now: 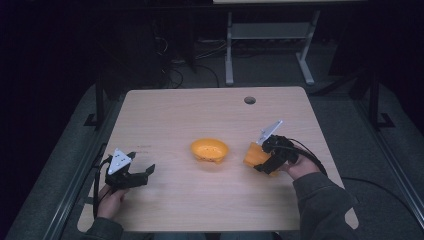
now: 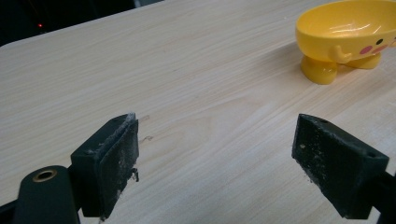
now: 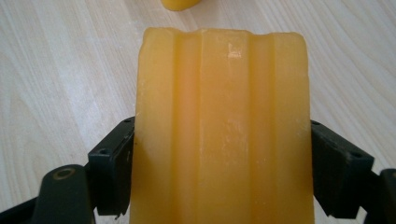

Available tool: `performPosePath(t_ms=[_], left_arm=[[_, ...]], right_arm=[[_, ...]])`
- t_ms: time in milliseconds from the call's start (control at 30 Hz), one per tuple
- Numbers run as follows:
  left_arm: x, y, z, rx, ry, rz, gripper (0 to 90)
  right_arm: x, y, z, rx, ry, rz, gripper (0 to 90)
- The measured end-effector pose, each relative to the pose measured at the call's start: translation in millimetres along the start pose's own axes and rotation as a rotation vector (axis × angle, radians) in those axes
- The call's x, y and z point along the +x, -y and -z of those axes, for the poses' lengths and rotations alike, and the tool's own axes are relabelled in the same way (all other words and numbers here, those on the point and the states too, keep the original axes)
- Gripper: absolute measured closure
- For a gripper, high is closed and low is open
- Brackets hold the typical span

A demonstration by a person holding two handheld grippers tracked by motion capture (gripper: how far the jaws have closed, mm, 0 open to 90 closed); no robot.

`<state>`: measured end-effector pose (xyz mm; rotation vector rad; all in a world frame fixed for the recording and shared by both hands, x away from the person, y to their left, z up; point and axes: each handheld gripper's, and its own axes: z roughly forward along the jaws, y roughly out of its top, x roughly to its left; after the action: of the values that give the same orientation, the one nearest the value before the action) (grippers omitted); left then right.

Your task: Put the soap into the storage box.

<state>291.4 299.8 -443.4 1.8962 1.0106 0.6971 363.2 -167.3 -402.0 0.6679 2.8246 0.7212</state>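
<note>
High view: orange block [image 1: 256, 155] clamped in the right gripper [image 1: 264, 162], just right of the yellow bowl [image 1: 209, 149] at mid tabletop [image 1: 200, 115], probably kept close for dropping in. Left gripper [image 1: 142, 172] parked apart at the near left edge, jaws spread, likely waiting clear. Block's near end hidden under the hand.

Left gripper view: pads [image 2: 116, 158] wide apart over bare wood, nothing between; footed bowl [image 2: 348, 37] cut off at the right edge, inside unseen.

Right gripper view: ribbed block [image 3: 219, 130] squeezed on both flanks, lower end cropped; a yellow sliver [image 3: 180, 3] at top, too small to identify.
</note>
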Motion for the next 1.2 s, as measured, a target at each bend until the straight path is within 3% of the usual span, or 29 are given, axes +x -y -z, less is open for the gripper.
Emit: performPosePath(t_ms=[1200], left_arm=[[1.8,-0.1,0.9,-0.001,-0.002,0.008,14.0]], right_arm=[[0.9,-54.9,-7.2,-0.007,-0.022,0.104,20.3]])
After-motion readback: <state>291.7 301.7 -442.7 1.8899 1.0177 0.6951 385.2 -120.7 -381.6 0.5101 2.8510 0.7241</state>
